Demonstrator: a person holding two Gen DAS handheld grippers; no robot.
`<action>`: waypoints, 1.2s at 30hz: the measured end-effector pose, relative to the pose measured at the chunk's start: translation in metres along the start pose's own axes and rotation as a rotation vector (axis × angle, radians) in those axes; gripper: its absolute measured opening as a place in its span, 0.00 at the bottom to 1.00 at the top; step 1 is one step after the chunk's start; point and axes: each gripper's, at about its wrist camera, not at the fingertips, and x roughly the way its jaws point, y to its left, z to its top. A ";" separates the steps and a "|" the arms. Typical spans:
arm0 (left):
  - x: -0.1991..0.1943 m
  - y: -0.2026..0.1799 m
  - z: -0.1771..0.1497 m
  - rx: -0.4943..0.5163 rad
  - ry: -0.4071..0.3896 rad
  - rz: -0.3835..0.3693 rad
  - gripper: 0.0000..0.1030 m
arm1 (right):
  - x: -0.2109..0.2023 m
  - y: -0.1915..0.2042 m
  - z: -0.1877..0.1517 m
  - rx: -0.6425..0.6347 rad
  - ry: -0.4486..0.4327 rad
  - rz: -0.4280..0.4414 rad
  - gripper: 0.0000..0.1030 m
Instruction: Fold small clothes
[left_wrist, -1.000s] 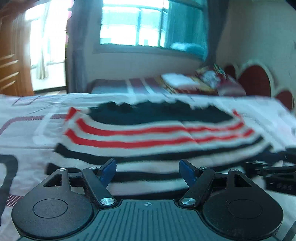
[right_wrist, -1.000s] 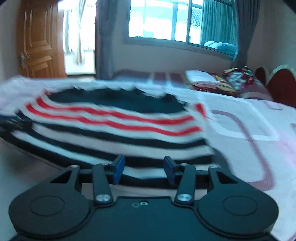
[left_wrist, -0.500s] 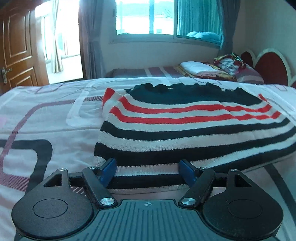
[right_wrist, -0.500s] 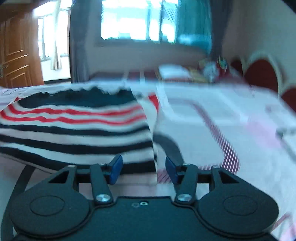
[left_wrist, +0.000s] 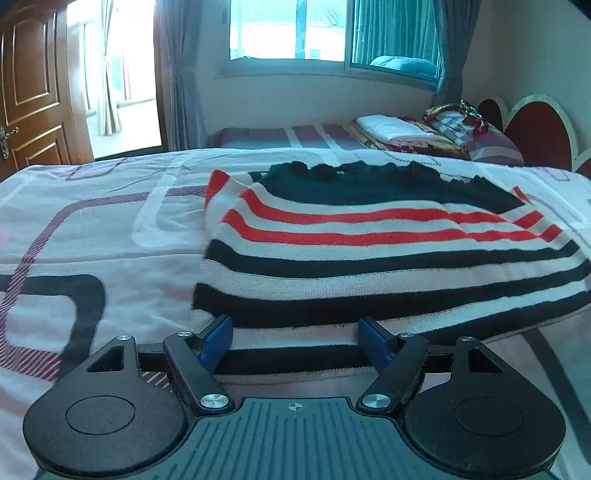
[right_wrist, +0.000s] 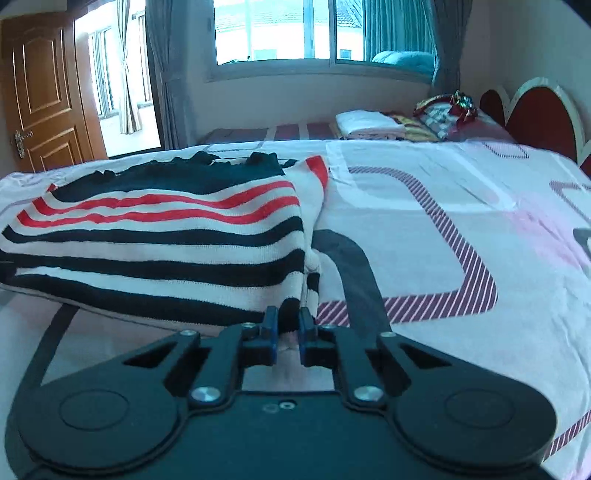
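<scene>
A knit sweater with black, white and red stripes lies folded on the bed. My left gripper is open, its blue-padded fingers astride the sweater's near hem at the left corner. In the right wrist view the sweater lies left of centre. My right gripper is shut on the sweater's near right corner, with cloth pinched between the pads.
The bed sheet is white with pink and black rounded patterns and spreads to the right. A second bed with folded laundry stands beyond. A red headboard is at right, a wooden door at left.
Both grippers shifted outward to the sweater's near corners. The right gripper went from open to shut on the right corner. The left gripper stayed open.
</scene>
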 end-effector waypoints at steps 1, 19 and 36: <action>-0.008 0.002 0.000 -0.003 -0.009 0.006 0.72 | -0.003 0.000 0.002 -0.002 -0.002 -0.008 0.17; 0.010 0.084 -0.074 -0.984 -0.141 -0.273 0.39 | -0.033 0.062 0.038 0.043 -0.035 0.240 0.22; 0.026 0.094 -0.064 -0.983 -0.240 -0.352 0.15 | 0.053 0.111 0.078 0.095 0.021 0.405 0.02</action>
